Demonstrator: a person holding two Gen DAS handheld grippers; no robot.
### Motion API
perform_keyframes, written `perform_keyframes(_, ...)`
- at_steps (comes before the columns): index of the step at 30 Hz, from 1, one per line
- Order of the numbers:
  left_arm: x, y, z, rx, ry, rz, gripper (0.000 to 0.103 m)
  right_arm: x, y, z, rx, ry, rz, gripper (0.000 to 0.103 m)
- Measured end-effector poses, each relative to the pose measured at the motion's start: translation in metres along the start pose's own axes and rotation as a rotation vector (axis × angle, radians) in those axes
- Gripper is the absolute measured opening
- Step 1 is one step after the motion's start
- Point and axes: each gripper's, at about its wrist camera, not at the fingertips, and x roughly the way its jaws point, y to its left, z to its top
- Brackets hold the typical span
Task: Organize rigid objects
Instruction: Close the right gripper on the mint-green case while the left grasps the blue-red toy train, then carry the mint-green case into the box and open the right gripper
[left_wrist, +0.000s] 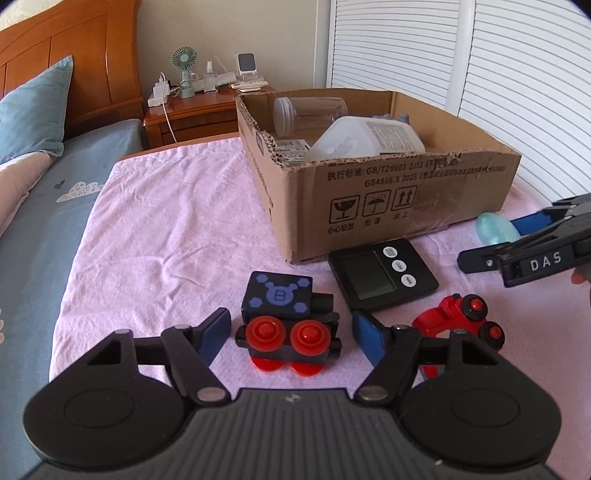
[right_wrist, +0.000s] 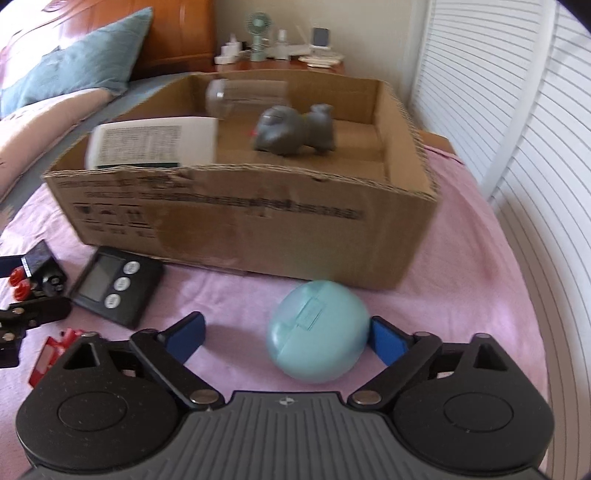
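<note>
The left tool is spreading its blue pads wide around a blocky black toy train with glossy red wheels, lying on the wrinkled pink cloth. The right tool is gaping around a smooth teal egg-shaped case, one pad touching it. The corrugated cardboard box is half hiding a blurred clear jar.

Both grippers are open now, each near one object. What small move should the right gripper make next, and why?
Probably close the right gripper on the teal round case. Its jaws stand open, the case lies between them on the pink cloth, apparently touching the right finger, and the cardboard box stands just behind. The left gripper is likewise open around the black toy train.
</note>
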Motion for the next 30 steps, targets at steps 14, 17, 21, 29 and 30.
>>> perform_keyframes(14,-0.001,0.0,0.002,0.011,0.005,-0.026,0.066,-0.007,-0.003,-0.002,0.036,-0.024,-0.046,0.064)
perform_keyframes(17,-0.001,0.0,0.003,0.023,0.008,-0.031,0.064,-0.009,-0.002,-0.001,0.042,-0.013,-0.051,0.059)
perform_keyframes(21,0.001,0.003,0.004,0.031,0.013,-0.046,0.064,-0.012,-0.005,-0.003,0.061,0.001,-0.055,0.06)
perform_keyframes(29,0.0,0.007,0.007,0.028,0.031,-0.075,0.055,-0.011,-0.002,-0.002,0.046,-0.003,-0.054,0.058)
perform_keyframes(30,-0.001,0.008,0.006,0.026,0.032,-0.073,0.055,-0.011,-0.004,-0.002,0.051,-0.002,-0.052,0.058)
